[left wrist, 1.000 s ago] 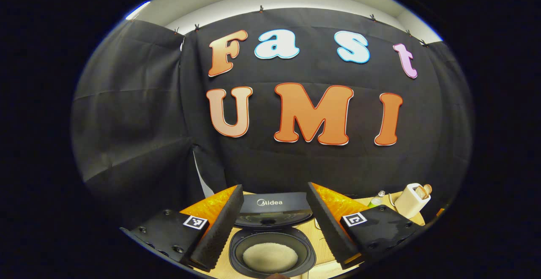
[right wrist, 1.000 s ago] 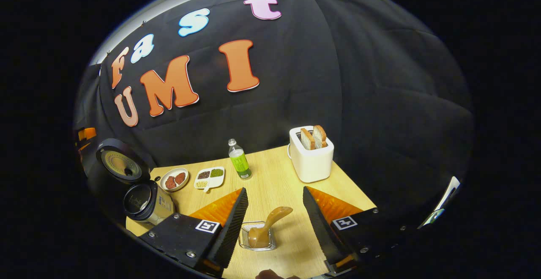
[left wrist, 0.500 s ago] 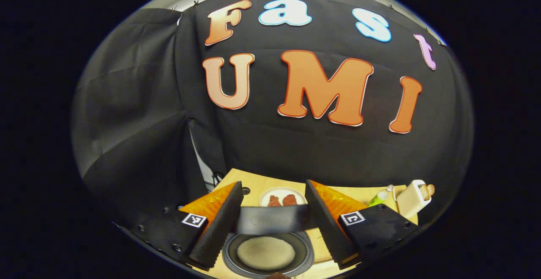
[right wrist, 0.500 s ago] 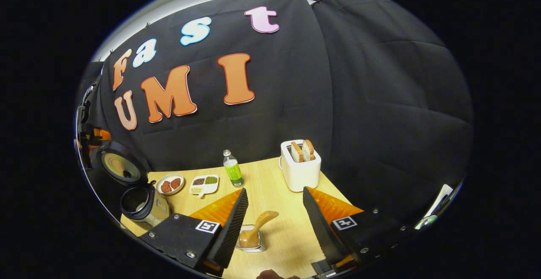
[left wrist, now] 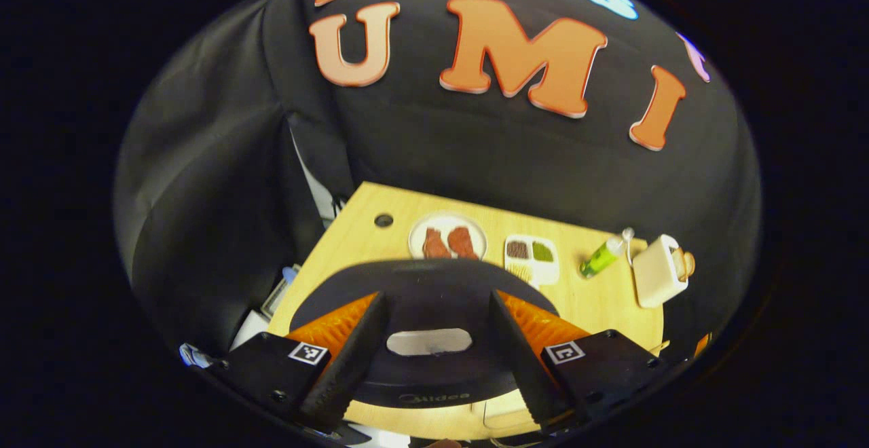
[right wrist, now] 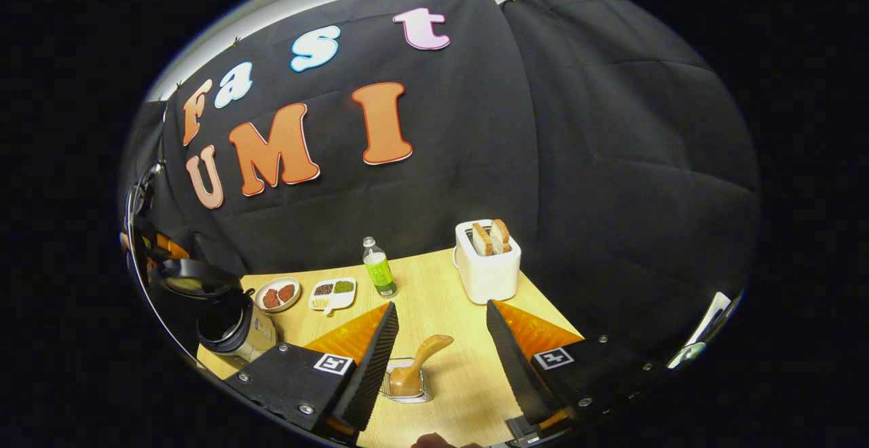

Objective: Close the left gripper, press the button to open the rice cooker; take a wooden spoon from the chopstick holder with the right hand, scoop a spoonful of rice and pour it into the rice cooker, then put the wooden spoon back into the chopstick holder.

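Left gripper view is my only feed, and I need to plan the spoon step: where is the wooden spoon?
Observer: The brown wooden spoon stands in the small wire chopstick holder, handle leaning right.
Operator: Is the right gripper on it?
Observer: No. The right gripper is open, and the spoon sits untouched between its fingers.
Operator: Is the cooker shut?
Observer: No. From the side, the black rice cooker lid tilts above the pot.
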`<state>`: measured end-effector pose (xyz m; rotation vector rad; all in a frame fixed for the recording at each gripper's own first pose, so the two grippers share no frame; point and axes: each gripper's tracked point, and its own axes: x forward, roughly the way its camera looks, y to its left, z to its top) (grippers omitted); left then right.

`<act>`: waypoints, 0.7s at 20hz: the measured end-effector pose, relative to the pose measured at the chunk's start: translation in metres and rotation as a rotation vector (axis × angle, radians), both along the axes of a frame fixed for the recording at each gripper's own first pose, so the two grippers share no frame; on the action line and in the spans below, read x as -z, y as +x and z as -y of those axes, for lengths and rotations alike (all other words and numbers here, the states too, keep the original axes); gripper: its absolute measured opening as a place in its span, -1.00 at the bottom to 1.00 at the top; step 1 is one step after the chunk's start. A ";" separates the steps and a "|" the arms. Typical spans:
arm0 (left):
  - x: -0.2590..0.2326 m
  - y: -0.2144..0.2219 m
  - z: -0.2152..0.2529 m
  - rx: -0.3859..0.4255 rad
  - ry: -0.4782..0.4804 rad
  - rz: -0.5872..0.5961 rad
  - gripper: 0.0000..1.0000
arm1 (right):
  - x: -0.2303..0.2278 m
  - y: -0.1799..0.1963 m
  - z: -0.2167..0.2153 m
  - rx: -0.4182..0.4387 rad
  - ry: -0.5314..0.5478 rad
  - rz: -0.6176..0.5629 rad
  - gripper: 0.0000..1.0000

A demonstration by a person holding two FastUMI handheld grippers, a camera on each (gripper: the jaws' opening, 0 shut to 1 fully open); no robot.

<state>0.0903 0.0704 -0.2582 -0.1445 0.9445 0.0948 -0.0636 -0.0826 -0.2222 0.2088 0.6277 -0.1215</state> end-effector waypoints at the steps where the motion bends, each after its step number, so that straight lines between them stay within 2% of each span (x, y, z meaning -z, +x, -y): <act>1: 0.009 -0.008 0.002 0.002 0.000 -0.051 0.97 | 0.002 0.001 -0.004 -0.008 0.002 -0.003 0.63; 5: 0.057 -0.047 0.014 0.036 0.005 -0.248 0.96 | 0.010 0.001 -0.015 -0.041 0.011 -0.016 0.64; 8: 0.093 -0.068 0.018 0.012 0.005 -0.386 0.97 | 0.014 0.002 -0.023 -0.059 0.022 -0.025 0.63; 9: 0.090 -0.061 0.017 0.010 0.012 -0.361 1.00 | 0.016 0.001 -0.026 -0.066 0.022 -0.030 0.63; 14: 0.096 -0.060 0.017 -0.043 0.013 -0.388 1.00 | 0.021 0.000 -0.037 -0.094 0.004 -0.043 0.63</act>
